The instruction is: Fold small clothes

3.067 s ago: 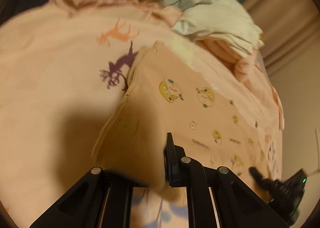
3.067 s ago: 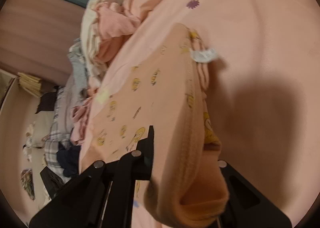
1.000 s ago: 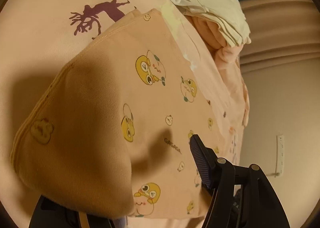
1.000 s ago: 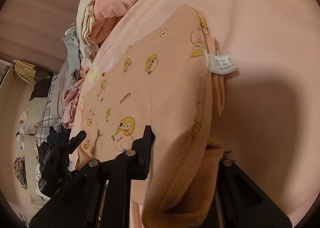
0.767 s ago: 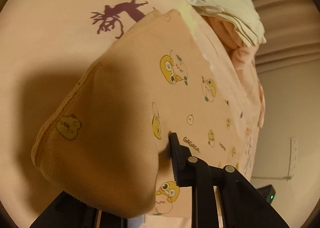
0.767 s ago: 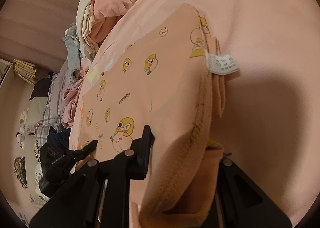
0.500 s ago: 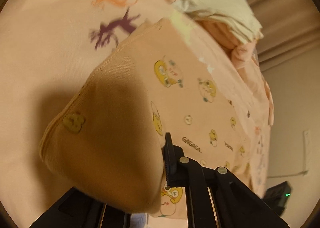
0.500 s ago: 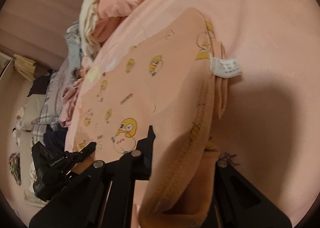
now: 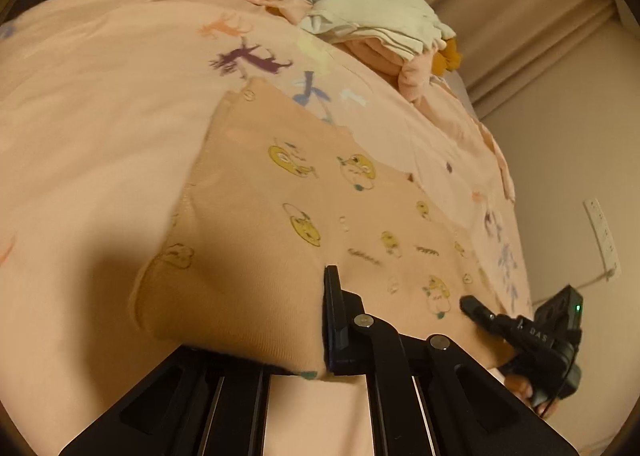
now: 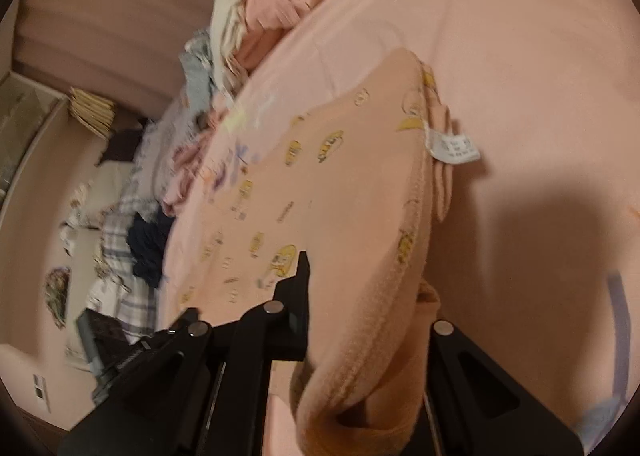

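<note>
Peach garment pinched in left gripper and right gripper

We note the garment lies on the bed, its near edge inside the left hand-held gripper. The right hand-held gripper takes another near edge. The clothes pile sits ahead, beyond the garment's far edge.

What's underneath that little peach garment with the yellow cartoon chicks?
The peach chick-print garment lies on a pink bedsheet with animal prints. Whatever lies directly beneath the garment is covered.
</note>
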{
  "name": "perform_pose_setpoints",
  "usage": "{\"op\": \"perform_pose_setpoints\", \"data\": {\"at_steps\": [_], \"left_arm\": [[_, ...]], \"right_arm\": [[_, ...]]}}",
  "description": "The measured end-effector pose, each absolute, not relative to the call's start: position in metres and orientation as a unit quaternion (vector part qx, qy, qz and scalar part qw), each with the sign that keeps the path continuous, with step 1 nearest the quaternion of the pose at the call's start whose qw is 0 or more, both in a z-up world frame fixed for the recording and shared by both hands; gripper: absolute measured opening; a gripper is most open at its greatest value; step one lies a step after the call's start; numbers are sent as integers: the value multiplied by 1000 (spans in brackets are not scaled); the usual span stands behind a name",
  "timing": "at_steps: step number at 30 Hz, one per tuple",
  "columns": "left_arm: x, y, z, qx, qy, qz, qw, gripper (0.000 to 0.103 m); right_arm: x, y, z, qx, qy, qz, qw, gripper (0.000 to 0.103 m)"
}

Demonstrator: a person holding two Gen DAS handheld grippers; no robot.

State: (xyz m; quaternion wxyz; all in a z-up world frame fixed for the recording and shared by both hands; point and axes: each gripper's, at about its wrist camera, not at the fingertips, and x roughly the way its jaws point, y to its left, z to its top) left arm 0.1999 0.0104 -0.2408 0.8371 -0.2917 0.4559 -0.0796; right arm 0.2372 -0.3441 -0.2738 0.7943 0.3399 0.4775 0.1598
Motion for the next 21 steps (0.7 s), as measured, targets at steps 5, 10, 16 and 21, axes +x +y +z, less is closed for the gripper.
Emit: {"op": "perform_pose_setpoints", "data": {"at_steps": [5, 10, 16, 21], "left_arm": [[190, 10, -263, -301, 474, -66, 825, 4], [165, 8, -258, -272, 457, -64, 844, 4], [151, 27, -262, -314, 460, -50, 829, 4], [134, 39, -263, -309, 465, -15, 830, 4]], "right_arm": [[220, -342, -289, 325, 491, 124, 799, 8], [207, -341, -280, 284, 479, 80, 827, 9], [199, -340, -271, 235, 478, 37, 845, 14], [181, -359, -271, 243, 484, 22, 840, 19]]}}
